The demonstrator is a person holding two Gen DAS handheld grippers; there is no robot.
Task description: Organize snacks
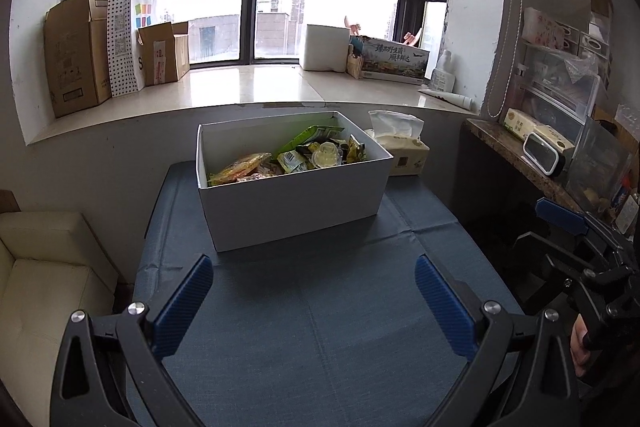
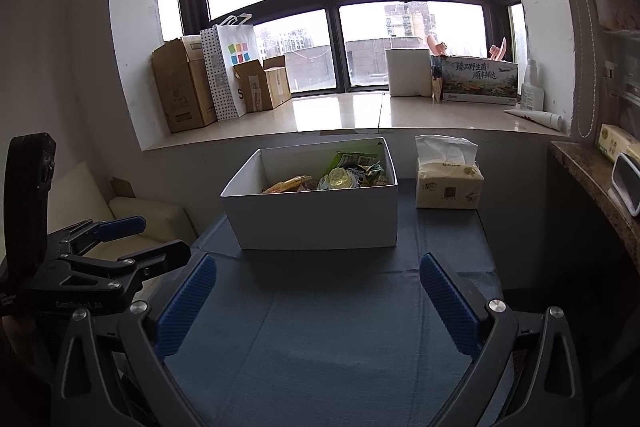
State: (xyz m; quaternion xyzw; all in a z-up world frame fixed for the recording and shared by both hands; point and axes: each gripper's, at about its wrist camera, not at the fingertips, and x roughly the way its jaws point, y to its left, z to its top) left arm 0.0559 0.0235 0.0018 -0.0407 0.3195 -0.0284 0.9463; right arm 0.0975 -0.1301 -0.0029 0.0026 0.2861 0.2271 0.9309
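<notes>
1. Presently the left gripper (image 1: pixel 314 301) and the right gripper (image 2: pixel 318 301) both hang over the near part of the table (image 1: pixel 320 347), each with its blue fingers spread well apart and nothing between them.
2. Neither gripper touches anything; both stand short of the box (image 1: pixel 296 207).
3. The box, white and open-topped, sits toward the far edge of the table on the blue cloth (image 2: pixel 340 327), roughly midway between the left and right edges.
4. The snacks (image 1: pixel 288 157) lie heaped inside the box: an orange-yellow packet at the left, green wrappers and a clear jelly cup (image 2: pixel 338 179) toward the right. Individual labels are too small to read.
5. A tissue pack (image 2: pixel 448 183) stands just beside the box at the far right corner of the table. It does not appear to be part of the task.
6. No snack is seen on the cloth outside the box.
7. Judgement on step: either the sorting has not begun or every item is already stowed; the pictures alone cannot settle which. The open, unloaded grippers suit either reading.
8. Judgement on next move: if sorting is to start, one gripper needs to travel forward over the near wall of the box, descend into it, and close on a single top-lying item.
9. Risk noted: the wrappers overlap, so a careless pinch may lift two at once.
</notes>
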